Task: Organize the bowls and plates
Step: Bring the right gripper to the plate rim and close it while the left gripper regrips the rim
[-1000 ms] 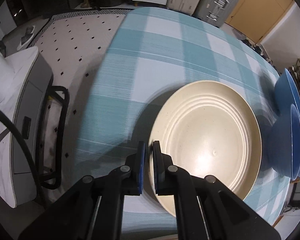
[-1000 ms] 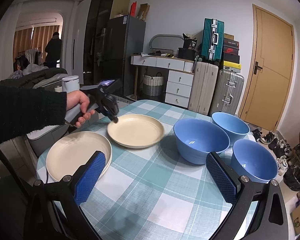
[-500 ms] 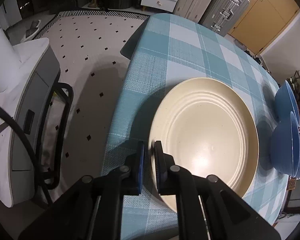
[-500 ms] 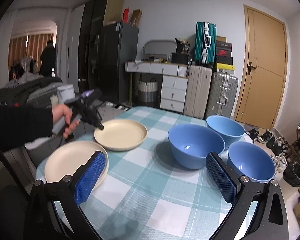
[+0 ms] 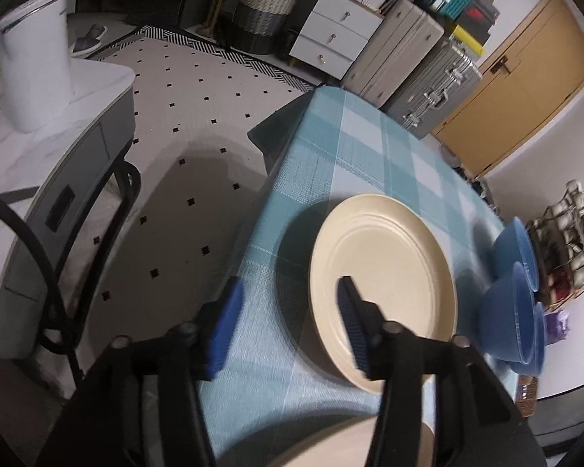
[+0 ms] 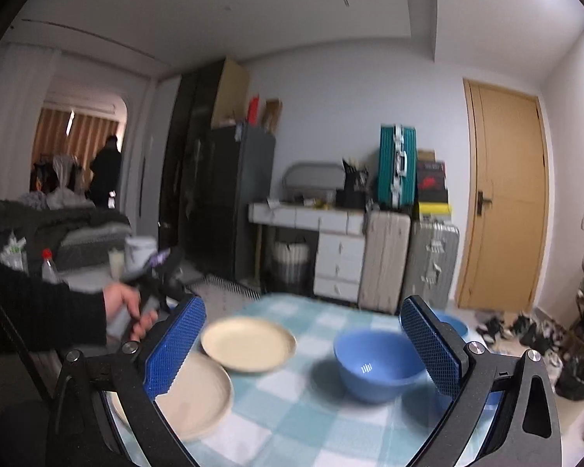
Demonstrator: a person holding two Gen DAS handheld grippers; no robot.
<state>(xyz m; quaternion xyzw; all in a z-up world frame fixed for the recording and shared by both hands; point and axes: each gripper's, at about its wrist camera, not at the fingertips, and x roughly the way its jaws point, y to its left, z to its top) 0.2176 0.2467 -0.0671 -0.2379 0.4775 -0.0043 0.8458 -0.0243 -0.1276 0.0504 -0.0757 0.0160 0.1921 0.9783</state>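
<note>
A cream plate (image 5: 385,292) lies on the blue checked tablecloth (image 5: 354,163) near the table's left edge; it also shows in the right wrist view (image 6: 249,344). My left gripper (image 5: 288,311) is open and empty, its right finger over the plate's near rim. A second cream plate (image 6: 198,401) lies closer to me, its rim showing in the left wrist view (image 5: 342,439). Three blue bowls stand to the right, the nearest (image 6: 373,364) in mid-table. My right gripper (image 6: 303,346) is open and empty, raised above the table.
A grey side table (image 5: 58,148) with a white jug (image 5: 35,74) stands left of the table. Drawers (image 5: 331,35), suitcases (image 5: 428,78) and a door (image 6: 502,202) are beyond the far edge. The person's left hand (image 6: 124,307) holds the other gripper.
My left gripper has opened and let go of the cream plate, which now rests on the table nearer the second plate. My right gripper has risen and tilted upward.
</note>
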